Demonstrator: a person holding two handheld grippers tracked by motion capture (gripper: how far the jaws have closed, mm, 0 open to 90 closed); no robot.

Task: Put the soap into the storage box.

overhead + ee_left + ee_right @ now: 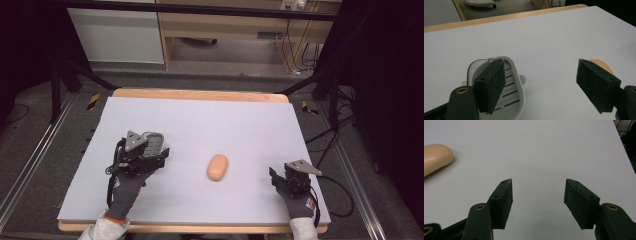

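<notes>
Soap point(217, 167) lies mid-table on the white top point(250, 120), between both grippers, touching neither. Left gripper point(541, 86), jaws wide apart, sits over a grey slotted dish point(511, 87), prob. to grab or steady it. Right gripper point(537, 203), jaws also apart, empty, rests near the table's right edge w/ soap off to its left, likely ready to reach in.

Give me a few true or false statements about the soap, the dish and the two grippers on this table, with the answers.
1. The soap lies on the table between the two grippers. True.
2. The soap sits in the soap dish. False: it lies on the bare table, apart from the dish.
3. The left gripper is open. True.
4. The right gripper is shut on the soap. False: its jaws stand open, nothing between them.
</notes>
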